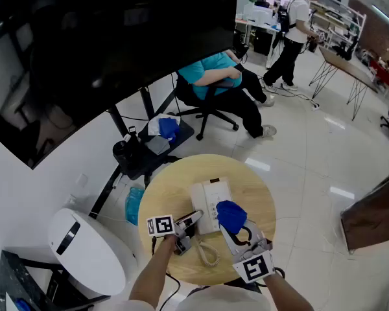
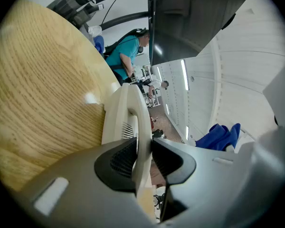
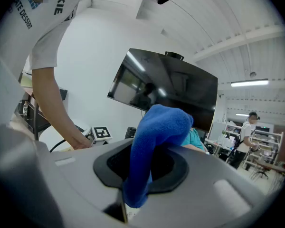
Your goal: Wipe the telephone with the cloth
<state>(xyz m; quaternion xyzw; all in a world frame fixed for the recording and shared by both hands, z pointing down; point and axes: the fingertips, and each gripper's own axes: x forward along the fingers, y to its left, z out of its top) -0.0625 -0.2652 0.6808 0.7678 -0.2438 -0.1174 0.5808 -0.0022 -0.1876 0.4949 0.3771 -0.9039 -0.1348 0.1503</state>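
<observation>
Head view: I look steeply down on the round table (image 1: 165, 196).
Left gripper view: close, rolled sideways, along that table.
Right gripper view: close, level, facing the room.
Shared: blue cloth (image 1: 231, 214) in all three.

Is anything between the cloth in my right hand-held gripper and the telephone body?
Nothing visible. The cloth, clamped in the right hand-held gripper, sits right at the telephone's right edge in the head view. The left hand-held gripper grips the handset at the telephone's left side, clear of the cloth.
</observation>
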